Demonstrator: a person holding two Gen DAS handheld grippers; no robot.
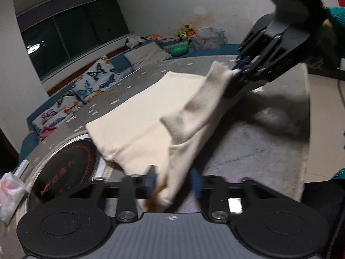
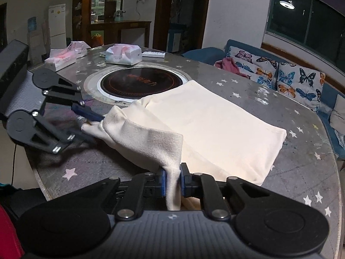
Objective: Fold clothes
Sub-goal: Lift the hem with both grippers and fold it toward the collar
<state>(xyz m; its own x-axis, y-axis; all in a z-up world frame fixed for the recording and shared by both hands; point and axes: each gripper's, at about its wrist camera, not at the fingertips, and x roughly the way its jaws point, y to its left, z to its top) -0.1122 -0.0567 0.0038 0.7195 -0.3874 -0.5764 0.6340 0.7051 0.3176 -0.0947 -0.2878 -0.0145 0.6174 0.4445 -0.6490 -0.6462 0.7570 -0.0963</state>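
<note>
A cream garment (image 2: pixel 215 125) lies folded flat on the round grey star-patterned table (image 2: pixel 301 161). Its near edge is lifted off the table and stretched between both grippers. In the right wrist view my right gripper (image 2: pixel 172 180) is shut on a hanging fold of that edge, blue pads pressing on both sides. At the left, my left gripper (image 2: pixel 90 125) pinches the other end of the edge. In the left wrist view, the garment (image 1: pixel 140 112) runs from my left gripper (image 1: pixel 172 182), cloth between its blurred fingers, up to my right gripper (image 1: pixel 236 73) at the upper right.
A black round induction hob (image 2: pixel 142 82) is set into the table's middle, just beyond the garment. Tissue packs (image 2: pixel 124 54) and a white remote (image 2: pixel 153 54) lie at the far side. A sofa with butterfly cushions (image 2: pixel 297 82) stands to the right of the table.
</note>
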